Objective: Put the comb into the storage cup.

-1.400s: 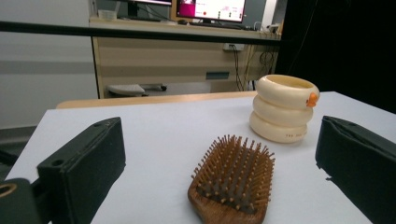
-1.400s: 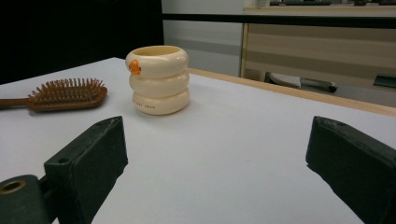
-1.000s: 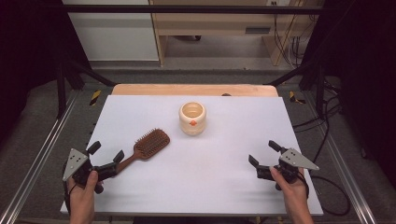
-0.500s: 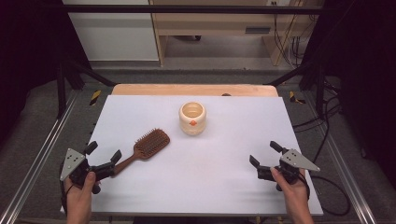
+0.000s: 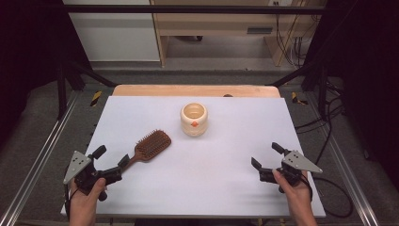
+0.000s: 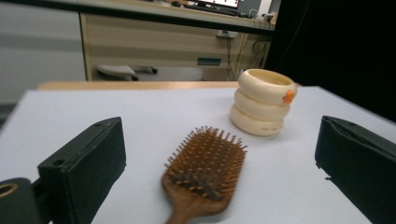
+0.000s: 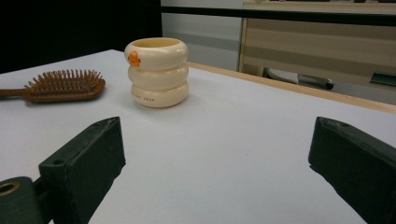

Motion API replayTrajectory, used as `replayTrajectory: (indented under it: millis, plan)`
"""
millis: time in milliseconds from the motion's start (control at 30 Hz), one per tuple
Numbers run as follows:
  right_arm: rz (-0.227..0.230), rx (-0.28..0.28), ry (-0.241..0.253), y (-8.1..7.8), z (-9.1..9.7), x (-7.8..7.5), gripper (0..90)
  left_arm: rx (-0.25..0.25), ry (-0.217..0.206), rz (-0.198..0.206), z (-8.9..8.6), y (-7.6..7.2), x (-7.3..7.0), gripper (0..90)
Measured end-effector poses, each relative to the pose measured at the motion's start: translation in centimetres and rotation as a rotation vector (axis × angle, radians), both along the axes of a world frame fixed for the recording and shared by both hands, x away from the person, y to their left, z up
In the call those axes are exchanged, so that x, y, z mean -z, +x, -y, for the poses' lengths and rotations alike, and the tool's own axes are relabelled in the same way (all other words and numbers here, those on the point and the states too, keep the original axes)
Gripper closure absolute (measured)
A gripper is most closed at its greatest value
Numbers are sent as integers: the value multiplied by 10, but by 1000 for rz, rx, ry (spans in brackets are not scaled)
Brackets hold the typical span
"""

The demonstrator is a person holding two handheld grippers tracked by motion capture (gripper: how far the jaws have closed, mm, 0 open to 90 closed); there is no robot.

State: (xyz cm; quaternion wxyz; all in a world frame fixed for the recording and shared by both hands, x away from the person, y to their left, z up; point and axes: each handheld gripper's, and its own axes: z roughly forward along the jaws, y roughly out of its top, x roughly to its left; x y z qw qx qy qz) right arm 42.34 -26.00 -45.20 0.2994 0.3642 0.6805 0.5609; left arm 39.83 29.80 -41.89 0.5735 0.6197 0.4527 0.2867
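Left gripper (image 5: pixel 112 162), jaws wide apart at the handle end of the hairbrush (image 5: pixel 149 148) lying near the cup (image 5: pixel 194 119), should probably straddle the handle squarely before closing.

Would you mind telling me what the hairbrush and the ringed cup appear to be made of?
Hairbrush: probably wood, reddish-brown with a slight sheen; the bristles match in colour. Ringed cup: smooth, cream, softly glossy with an orange mark, either glazed ceramic or plastic.
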Motion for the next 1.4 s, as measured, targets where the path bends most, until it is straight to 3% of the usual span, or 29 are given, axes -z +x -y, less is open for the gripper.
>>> replayTrajectory:
  millis: [67, 233, 400, 867, 1233, 1333, 1400]
  plan:
    - [1, 4, -15, 0, -2, 0, 37, -10, 40, -8, 1, 2, 0, 24]
    - [-6, 3, -14, 1, -2, 1, 33, -24, 83, -9, 7, 4, 3, 28]
    - [-10, 0, -18, 3, -3, 2, 33, -1, 106, -40, 11, 10, 6, 26]
    - [-18, -5, -19, 2, -4, 3, 33, 51, 234, -113, 15, 28, -8, 28]
    - [-25, -5, -19, 2, -5, 3, 33, 84, 313, -164, 20, 43, -7, 45]
    - [-25, -5, -17, 2, -4, 3, 33, 90, 367, -176, 20, 47, -6, 47]
    - [-27, -5, -16, 2, -4, 4, 34, 92, 376, -178, 19, 49, -6, 51]
